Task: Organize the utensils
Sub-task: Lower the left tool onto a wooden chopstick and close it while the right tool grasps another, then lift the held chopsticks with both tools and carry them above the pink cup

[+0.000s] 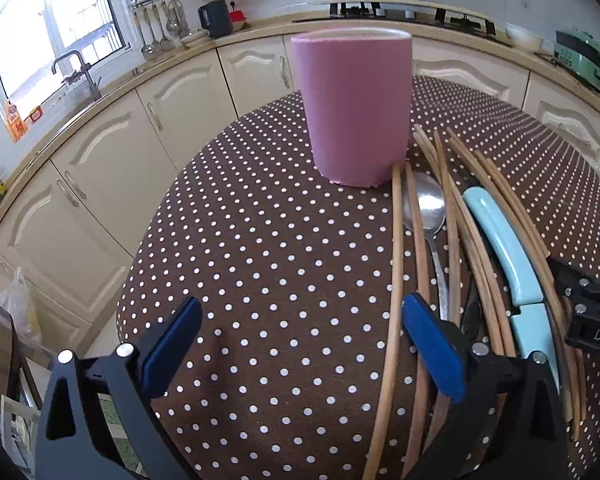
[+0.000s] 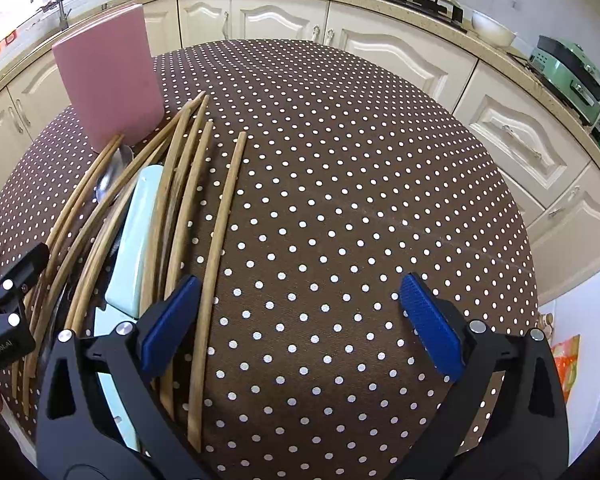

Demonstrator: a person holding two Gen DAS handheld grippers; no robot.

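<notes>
Both my grippers gape, nothing held: left gripper (image 1: pixel 300 344), right gripper (image 2: pixel 300 320). Chopsticks (image 1: pixel 396 280), spoon (image 1: pixel 426 208) and a pale blue knife (image 1: pixel 504 248) lie in a pile mid-tabletop, just beside the pink holder (image 1: pixel 354 108). Long axes run from me toward the holder, spoon bowl at the holder end. Best bet: take the lone outer chopstick (image 2: pixel 220 240) first, pinch mid-shaft, tip upright, drop in.

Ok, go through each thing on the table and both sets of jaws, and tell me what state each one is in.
Pink cup: upright, nothing visible sticking out of it.
Chopsticks: lying loose on the tablecloth.
Spoon: lying flat, partly under chopsticks.
Blue-handled utensil: lying among the chopsticks.
Left gripper: jaws open, empty.
Right gripper: jaws open, empty.
</notes>
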